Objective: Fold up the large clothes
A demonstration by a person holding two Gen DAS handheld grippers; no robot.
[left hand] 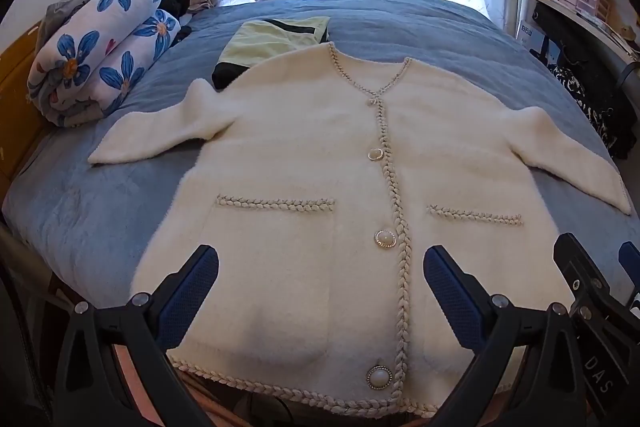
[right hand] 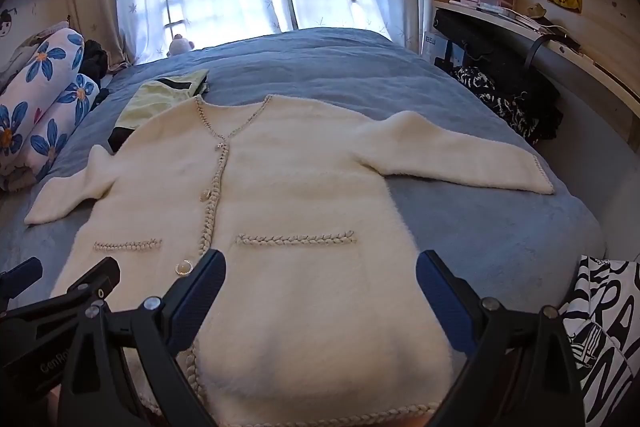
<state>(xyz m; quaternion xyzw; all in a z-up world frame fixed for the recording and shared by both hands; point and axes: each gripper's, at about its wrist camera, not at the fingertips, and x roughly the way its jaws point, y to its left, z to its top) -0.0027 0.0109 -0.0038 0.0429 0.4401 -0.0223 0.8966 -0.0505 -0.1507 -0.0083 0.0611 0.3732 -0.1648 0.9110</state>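
A cream fuzzy cardigan (left hand: 304, 147) (right hand: 280, 195) lies flat and front-up on the blue bed (left hand: 400, 23) (right hand: 320, 67). It is buttoned, with both sleeves spread outward, braided trim and two front pockets. My left gripper (left hand: 320, 267) hovers open over the lower left half near the hem. My right gripper (right hand: 322, 267) hovers open over the lower right half. Neither holds any fabric. Each gripper shows at the edge of the other's view, close beside it.
A folded pale-green and black garment (left hand: 276, 43) (right hand: 164, 95) lies behind the collar. A rolled floral blanket (left hand: 100, 47) (right hand: 40, 99) sits at the left. Dark clothes (right hand: 504, 99) and a desk (right hand: 580, 47) stand at the right, and a black-and-white printed fabric (right hand: 600, 327) is nearby.
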